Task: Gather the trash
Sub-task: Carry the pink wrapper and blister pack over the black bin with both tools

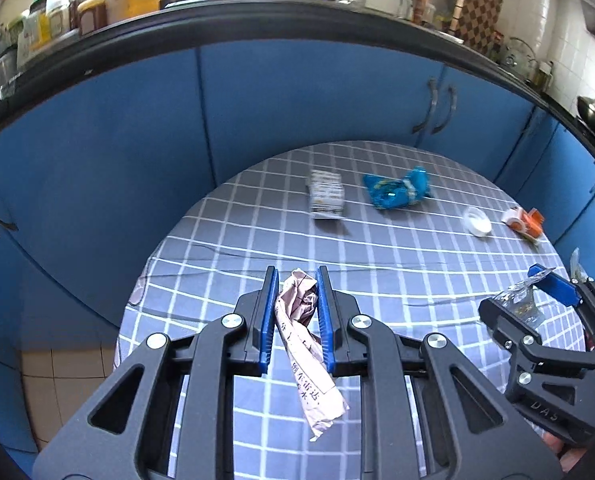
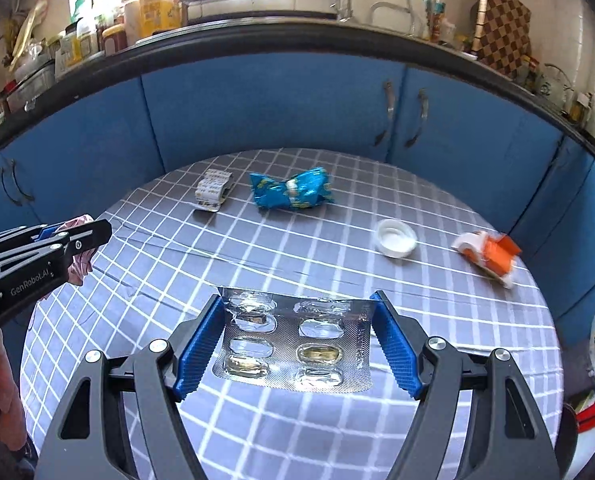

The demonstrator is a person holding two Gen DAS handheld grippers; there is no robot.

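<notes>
A crumpled pink paper wrapper point(image 1: 305, 332) is pinched between the blue pads of the left tongs point(image 1: 296, 280), which are pressed together on it; its loose end hangs below them, above the checked worktop point(image 1: 377, 248). A silver blister pack point(image 2: 297, 346) is held flat across the right tongs point(image 2: 299, 300), gripped by its two side edges between the pads, clear of the cloth. More trash is seen lying farther back on the worktop: a folded printed packet point(image 2: 212, 190), a crumpled blue snack bag point(image 2: 293, 190) just beside it, a white cap point(image 2: 395, 237) to the right, and an orange-and-white wrapper point(image 2: 487, 254) near the right edge. Blue cabinet doors point(image 2: 265, 108) are seen behind the worktop.
</notes>
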